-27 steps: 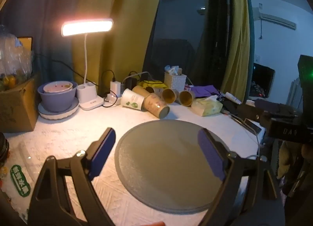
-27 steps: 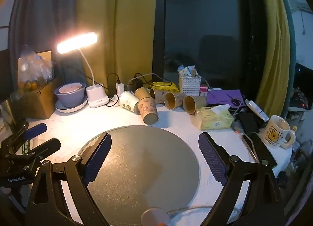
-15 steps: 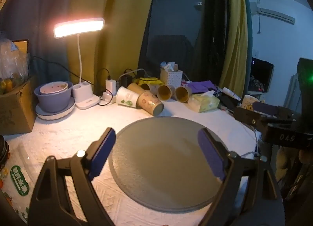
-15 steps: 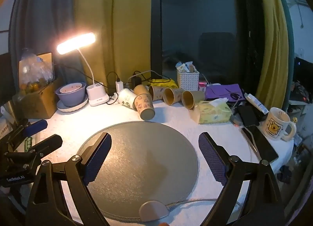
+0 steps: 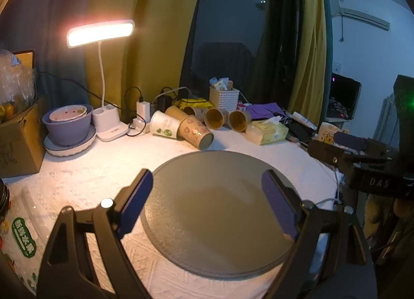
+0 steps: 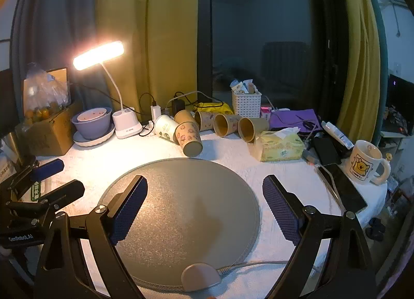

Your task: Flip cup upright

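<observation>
A box (image 6: 49, 133) sits at the table's far left, then a lit lamp (image 6: 98, 55) and bowl (image 6: 91, 123). The left gripper (image 5: 207, 203), marked "GenRoboLAI", and right gripper (image 6: 204, 205) both hang wide open, empty, over the grey round mat (image 6: 181, 211) on a white cloth (image 6: 227, 154). Behind it, the cup (image 6: 187, 138) lies on its side among others. Rightmost, a bear mug (image 6: 364, 161) reads "LOVE".

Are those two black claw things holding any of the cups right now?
No. The left gripper and right gripper are both open and empty above the round grey mat; the paper cups lie untouched behind it.
</observation>
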`<state>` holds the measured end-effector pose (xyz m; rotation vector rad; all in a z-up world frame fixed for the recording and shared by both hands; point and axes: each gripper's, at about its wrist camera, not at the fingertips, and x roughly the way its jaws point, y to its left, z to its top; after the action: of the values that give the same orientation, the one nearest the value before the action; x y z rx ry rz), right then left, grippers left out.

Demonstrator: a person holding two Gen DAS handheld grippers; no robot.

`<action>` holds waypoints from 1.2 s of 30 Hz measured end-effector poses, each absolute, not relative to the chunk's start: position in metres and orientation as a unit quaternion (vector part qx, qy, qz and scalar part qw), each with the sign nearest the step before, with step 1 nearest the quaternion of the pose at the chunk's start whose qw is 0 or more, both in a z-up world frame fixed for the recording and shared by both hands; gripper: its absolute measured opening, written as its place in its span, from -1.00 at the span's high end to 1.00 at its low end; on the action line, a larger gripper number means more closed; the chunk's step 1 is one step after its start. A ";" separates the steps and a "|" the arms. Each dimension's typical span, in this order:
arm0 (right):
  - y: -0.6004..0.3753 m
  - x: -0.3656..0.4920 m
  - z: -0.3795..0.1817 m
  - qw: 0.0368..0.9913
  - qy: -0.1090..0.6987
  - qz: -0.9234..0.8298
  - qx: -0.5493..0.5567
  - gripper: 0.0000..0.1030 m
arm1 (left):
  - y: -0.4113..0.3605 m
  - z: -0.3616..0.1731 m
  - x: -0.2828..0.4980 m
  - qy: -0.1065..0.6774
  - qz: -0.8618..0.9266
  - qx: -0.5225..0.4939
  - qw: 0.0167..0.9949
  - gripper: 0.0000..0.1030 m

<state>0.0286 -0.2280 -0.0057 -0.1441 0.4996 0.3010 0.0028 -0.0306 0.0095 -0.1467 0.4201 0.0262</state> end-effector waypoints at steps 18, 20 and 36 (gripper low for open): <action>-0.230 0.026 -0.006 0.957 0.243 0.145 -0.068 -0.80 | -0.037 0.010 0.003 0.208 0.014 -0.075 0.975 -0.69; -0.231 0.027 -0.006 0.957 0.243 0.145 -0.068 -0.80 | -0.037 0.010 0.003 0.208 0.013 -0.075 0.975 -0.69; -0.232 0.026 -0.008 0.956 0.245 0.144 -0.068 -0.80 | -0.041 0.012 0.007 0.211 0.008 -0.075 0.974 -0.69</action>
<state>0.0258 -0.2319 -0.0078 -0.1379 0.4979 0.2930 0.0075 -0.0410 0.0120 -0.1510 0.4265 0.0159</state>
